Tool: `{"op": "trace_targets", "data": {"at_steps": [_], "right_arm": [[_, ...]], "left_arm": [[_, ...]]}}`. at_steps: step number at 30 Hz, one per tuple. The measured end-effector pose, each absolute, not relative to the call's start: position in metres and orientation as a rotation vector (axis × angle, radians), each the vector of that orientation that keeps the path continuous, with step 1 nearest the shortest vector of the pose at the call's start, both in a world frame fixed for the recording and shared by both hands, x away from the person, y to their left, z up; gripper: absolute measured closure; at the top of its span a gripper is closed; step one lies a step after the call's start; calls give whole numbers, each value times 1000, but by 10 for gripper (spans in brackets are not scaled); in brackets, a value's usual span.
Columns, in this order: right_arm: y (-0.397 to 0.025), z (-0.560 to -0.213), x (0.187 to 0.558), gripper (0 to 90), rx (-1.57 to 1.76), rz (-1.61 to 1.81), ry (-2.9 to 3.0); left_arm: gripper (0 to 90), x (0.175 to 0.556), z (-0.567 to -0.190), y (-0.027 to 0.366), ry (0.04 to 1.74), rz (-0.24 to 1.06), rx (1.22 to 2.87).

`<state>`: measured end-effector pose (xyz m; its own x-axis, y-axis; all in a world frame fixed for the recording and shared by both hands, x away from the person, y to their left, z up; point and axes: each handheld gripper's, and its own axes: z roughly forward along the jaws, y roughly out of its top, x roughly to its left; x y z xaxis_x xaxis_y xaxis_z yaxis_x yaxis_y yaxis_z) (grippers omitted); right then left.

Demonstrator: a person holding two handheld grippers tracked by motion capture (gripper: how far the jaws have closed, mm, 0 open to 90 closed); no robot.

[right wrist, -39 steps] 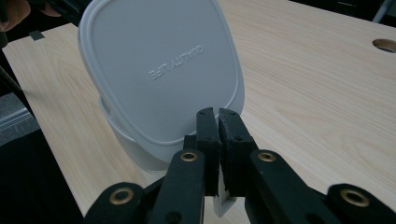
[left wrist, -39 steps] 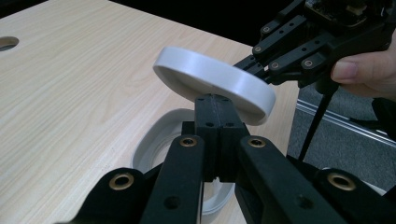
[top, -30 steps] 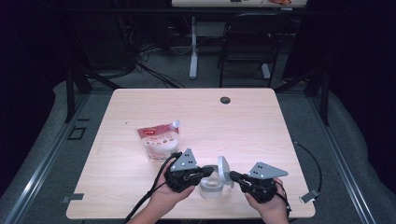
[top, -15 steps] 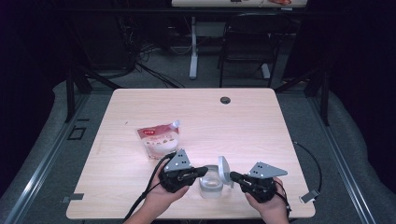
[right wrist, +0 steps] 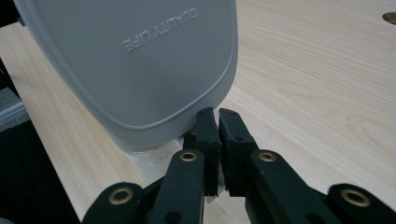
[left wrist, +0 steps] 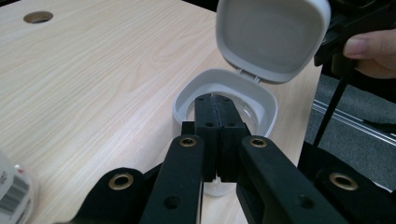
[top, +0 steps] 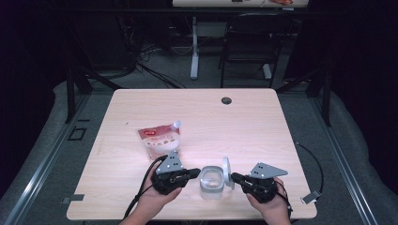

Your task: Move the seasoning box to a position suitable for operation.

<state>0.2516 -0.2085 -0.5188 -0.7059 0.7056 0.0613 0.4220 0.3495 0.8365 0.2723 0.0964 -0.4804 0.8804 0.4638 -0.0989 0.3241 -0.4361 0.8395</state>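
- Dark room; grey carpeted floor (top: 361, 154), a chair (top: 246, 44) and a second desk's legs (top: 194, 47) behind the worktop.
- Light wood-grain worktop (top: 244, 126) with rounded corners; round cable hole (top: 226, 100) near the middle of its far edge.
- White hinged container (top: 211, 183) stands close to the near edge, about midway along it, between the two tools. Base has clear-looking walls; cannot tell whether anything is inside.
- Lid (top: 225, 166) is swung up and stands roughly upright on the hinge at the container's right side. Its outer face carries embossed lettering "QUALITY LIFE", read in the right gripper view (right wrist: 161, 30).
- Left tool (top: 191, 174): jaws pressed together, nothing between them. In the left gripper view the closed tips (left wrist: 215, 105) sit at the container's near rim (left wrist: 187, 95), reaching over the opening; cannot tell whether they touch it.
- Right tool (top: 234, 177): jaws almost together, a narrow slit between the pads, nothing gripped. Tips sit just beside the lower edge of the lid's outer face (right wrist: 140, 60); contact not resolvable.
- Each tool is held in a hand, left hand (top: 157, 199), right hand (top: 267, 206), both at the near edge.
- Red-and-white spouted pouch (top: 159, 138) lies flat on the worktop, left of centre, well apart from the container.
- Small grey clip-like item (top: 310, 197) at the near right corner, on the right tool's cable.
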Motion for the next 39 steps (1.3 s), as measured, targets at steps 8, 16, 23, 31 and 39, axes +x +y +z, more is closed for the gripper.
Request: {"op": "trace_targets", "data": {"at_steps": [8, 16, 23, 31, 39], "right_arm": [[-210, -521, 251, 853, 1005, 1269, 2309], [-216, -519, 249, 822, 1013, 1270, 2298], [-224, -518, 246, 763, 1022, 1264, 2289], [-224, -517, 238, 698, 1022, 1267, 2292], [-223, -521, 234, 665, 997, 1259, 2330]], "left_arm": [[890, 272, -486, 108, 597, 187, 2071], [868, 273, -493, 123, 638, 196, 2063], [844, 273, -501, 142, 683, 211, 2056], [786, 272, -509, 163, 738, 232, 2027], [713, 276, -516, 173, 772, 235, 2001]]}}
